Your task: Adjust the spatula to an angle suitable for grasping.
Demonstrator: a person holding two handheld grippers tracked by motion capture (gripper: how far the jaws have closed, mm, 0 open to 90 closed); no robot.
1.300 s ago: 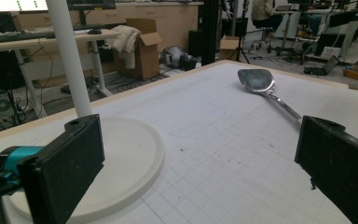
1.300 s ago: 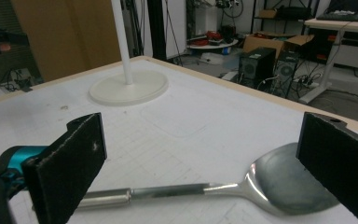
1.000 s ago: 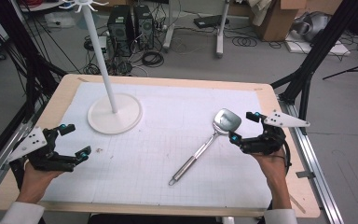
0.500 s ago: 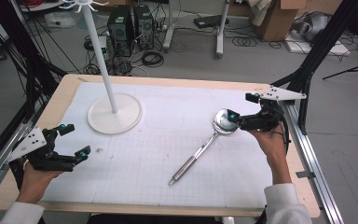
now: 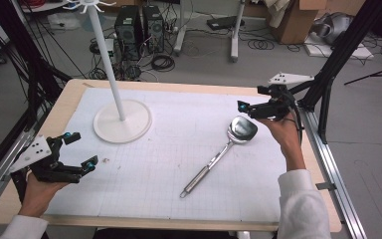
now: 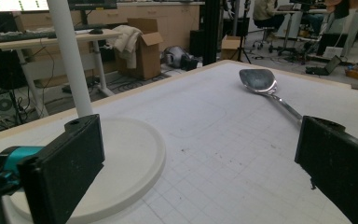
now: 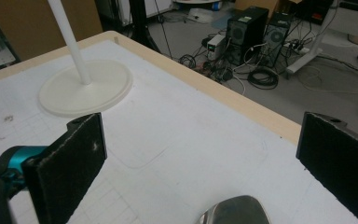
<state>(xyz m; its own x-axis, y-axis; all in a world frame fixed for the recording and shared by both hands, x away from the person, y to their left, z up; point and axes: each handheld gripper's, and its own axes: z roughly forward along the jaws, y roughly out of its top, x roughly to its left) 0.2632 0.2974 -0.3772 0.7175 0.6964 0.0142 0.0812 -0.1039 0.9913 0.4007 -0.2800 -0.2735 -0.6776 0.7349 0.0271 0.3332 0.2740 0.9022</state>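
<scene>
right gripper [image 5: 252, 106] raised above ladle [image 5: 219, 153] bowl, fingers spread, left gripper [image 5: 77, 151] low, fingers spread

No readable text, labels or numbers anywhere.

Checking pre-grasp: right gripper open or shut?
Open. The right gripper has its jaws spread wide in its own view, empty, just above the ladle bowl.

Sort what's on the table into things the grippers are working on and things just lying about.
In the job:
- shiny metal ladle with long handle
- right gripper, open, poised just above the ladle's bowl

Lying about:
- white round-based stand with tall pole
- left gripper, open, idle near the table's left edge
</scene>
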